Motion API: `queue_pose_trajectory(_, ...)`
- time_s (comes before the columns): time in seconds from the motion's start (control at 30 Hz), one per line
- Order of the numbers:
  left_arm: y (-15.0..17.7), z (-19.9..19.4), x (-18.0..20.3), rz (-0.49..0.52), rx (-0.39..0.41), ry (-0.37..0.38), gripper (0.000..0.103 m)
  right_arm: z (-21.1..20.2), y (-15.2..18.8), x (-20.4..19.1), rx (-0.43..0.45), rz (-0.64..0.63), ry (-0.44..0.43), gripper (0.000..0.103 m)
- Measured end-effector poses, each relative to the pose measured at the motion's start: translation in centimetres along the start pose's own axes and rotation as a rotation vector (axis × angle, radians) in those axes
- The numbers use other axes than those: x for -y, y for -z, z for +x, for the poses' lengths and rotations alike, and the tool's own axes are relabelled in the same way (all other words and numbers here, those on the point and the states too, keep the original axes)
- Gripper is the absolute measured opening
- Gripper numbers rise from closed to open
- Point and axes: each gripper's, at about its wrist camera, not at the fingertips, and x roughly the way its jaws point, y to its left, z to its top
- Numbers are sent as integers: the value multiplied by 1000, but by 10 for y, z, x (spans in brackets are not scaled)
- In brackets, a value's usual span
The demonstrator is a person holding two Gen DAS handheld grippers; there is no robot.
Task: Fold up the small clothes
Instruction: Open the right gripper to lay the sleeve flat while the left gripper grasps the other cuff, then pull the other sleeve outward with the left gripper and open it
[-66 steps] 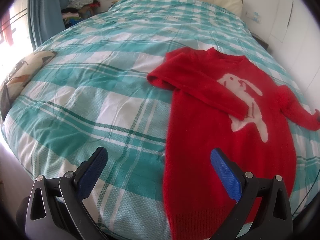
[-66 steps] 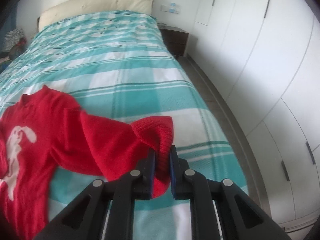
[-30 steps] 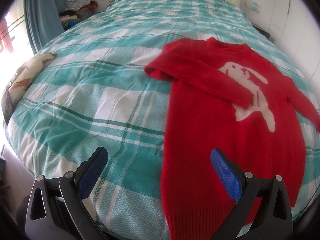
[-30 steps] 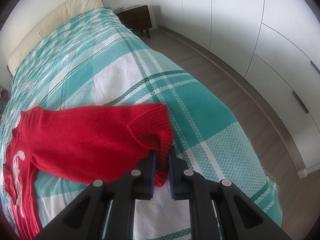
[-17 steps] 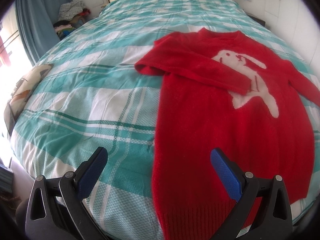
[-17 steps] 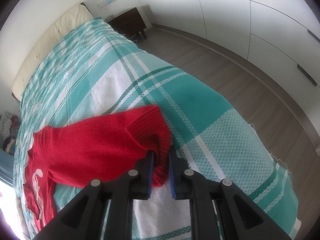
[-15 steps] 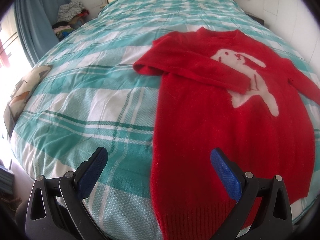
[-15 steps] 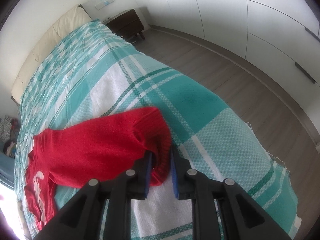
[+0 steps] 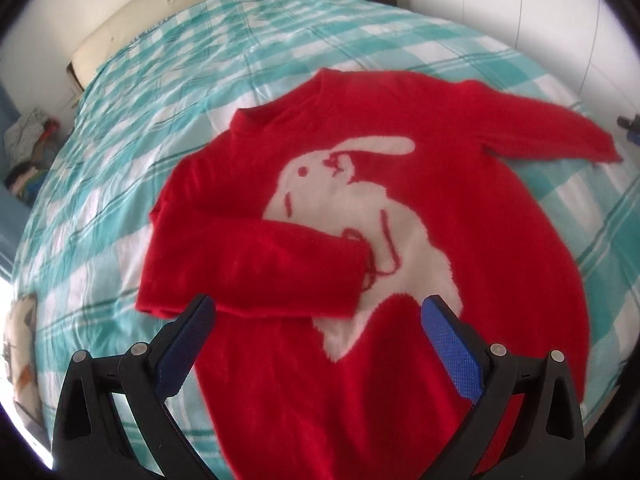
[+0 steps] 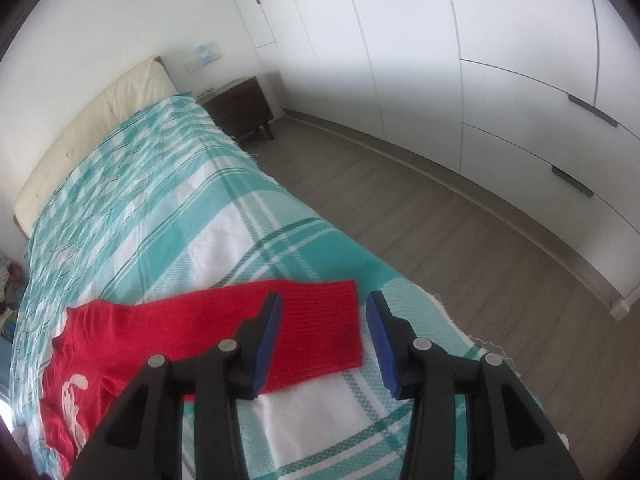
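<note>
A small red sweater [image 9: 400,240] with a white rabbit lies flat on the teal plaid bed cover [image 9: 200,60]. Its one sleeve [image 9: 260,264] is folded across the chest. The other sleeve [image 9: 552,132] stretches out to the right. My left gripper [image 9: 316,336] is open and empty, hovering over the sweater's lower body. In the right wrist view my right gripper [image 10: 324,340] is open, just above the cuff of the outstretched sleeve [image 10: 316,328], which lies flat near the bed's edge. The right gripper's tip shows at the left view's far right edge [image 9: 630,130].
A cream headboard [image 10: 100,120] is at the bed's far end. A dark nightstand [image 10: 240,108] stands beside it. White wardrobe doors [image 10: 500,80] line the wood floor [image 10: 440,220] right of the bed. A pile of clothes [image 9: 28,152] lies left of the bed. A patterned cushion [image 9: 20,344] lies at the bed's left edge.
My right gripper has opened and let go of the sleeve cuff, which now lies flat on the bed. My left gripper has moved forward over the sweater, still open.
</note>
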Motion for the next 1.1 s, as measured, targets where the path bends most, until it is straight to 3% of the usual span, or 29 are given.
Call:
queue_pose_trajectory(0.07,-5,26,6,45,-41,-37,102,-1,3,-9,-5,-36,-19,44)
queue_pose_trajectory(0.13,-3,48,9,85,-91,-61,86,-1,3,-16,-10,-71,-30,44)
queue_pose_trajectory(0.2,0,63,8,90,-136,-33,78,-2,6,-19,-8,-94,-29,44)
queue_pose_trajectory(0.27,4,66,2,53,-133,21,69,-1,6,-21,-12,-99,-38,44)
queue_pose_trajectory(0.3,4,65,-1,33,-126,55,44,-1,6,-21,-13,-99,-42,45)
queue_pose_trajectory(0.33,5,63,-3,17,-124,73,14,-1,6,-22,-13,-98,-45,45)
queue_pose_trajectory(0.37,5,59,-7,3,-113,50,10,0,6,-24,-11,-100,-49,45)
queue_pose_trajectory(0.43,5,40,-27,-73,-57,89,9,-1,6,-28,-2,-112,-50,45)
queue_pose_trajectory(0.53,12,6,-92,-272,23,67,9,-4,6,-33,21,-143,-40,45)
queue_pose_trajectory(0.6,27,-15,-150,-423,58,-3,9,-7,6,-35,34,-156,-39,45)
queue_pose_trajectory(0.67,47,-26,-208,-546,70,-127,9,-8,5,-36,40,-157,-44,46)
queue_pose_trajectory(0.77,86,-21,-282,-698,2,-297,8,-8,4,-38,41,-152,-56,46)
queue_pose_trajectory(0.87,123,0,-325,-766,-91,-431,8,-7,5,-43,47,-161,-54,46)
queue_pose_trajectory(1.0,173,20,-352,-871,-176,-487,8,-5,8,-47,41,-180,-48,47)
queue_pose_trajectory(1.1,203,32,-364,-962,-217,-479,7,-2,9,-47,31,-186,-39,47)
